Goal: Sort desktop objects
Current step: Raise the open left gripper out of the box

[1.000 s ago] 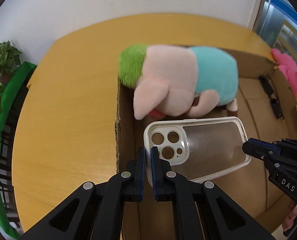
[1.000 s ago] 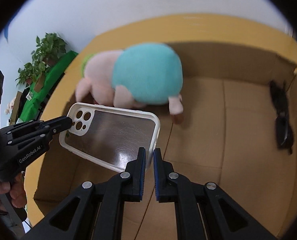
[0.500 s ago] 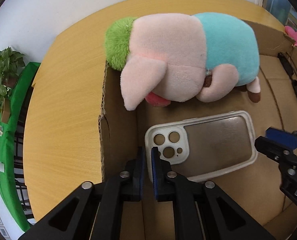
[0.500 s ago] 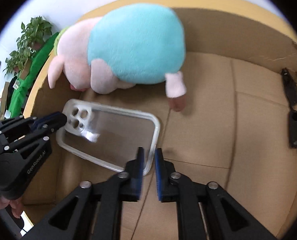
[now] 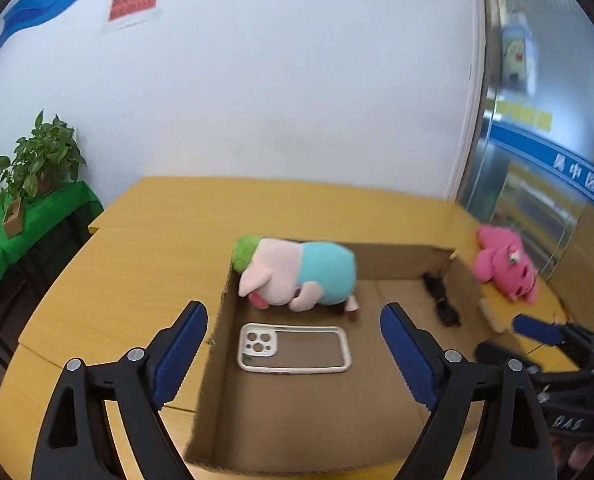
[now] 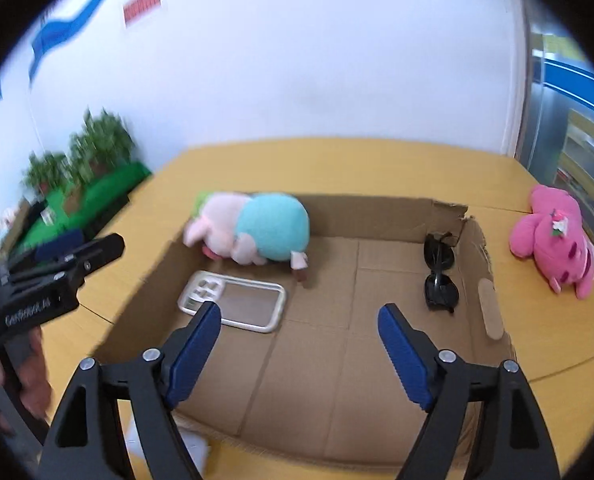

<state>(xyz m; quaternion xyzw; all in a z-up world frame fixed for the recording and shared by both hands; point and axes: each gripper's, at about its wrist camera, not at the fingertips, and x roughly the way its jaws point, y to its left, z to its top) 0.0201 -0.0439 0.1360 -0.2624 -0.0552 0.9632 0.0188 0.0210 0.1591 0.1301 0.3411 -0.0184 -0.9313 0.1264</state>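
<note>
Counting: one cardboard box (image 6: 385, 216) sitting on one wooden table (image 6: 369, 160). Two plush toys showing: one pig plush (image 6: 253, 232) lying in the box, one pink plush (image 6: 553, 236) lying on the table outside it. One clear phone case (image 6: 237, 300), one pair of sunglasses (image 6: 439, 272). Several potted plants (image 5: 37, 164) standing in the background, blurred, exact count unclear.

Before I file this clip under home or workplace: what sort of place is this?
Probably an office or public service room, not a home: a large wooden table, a red notice on the white wall, and glass partitions with blue lettered banding.
</note>
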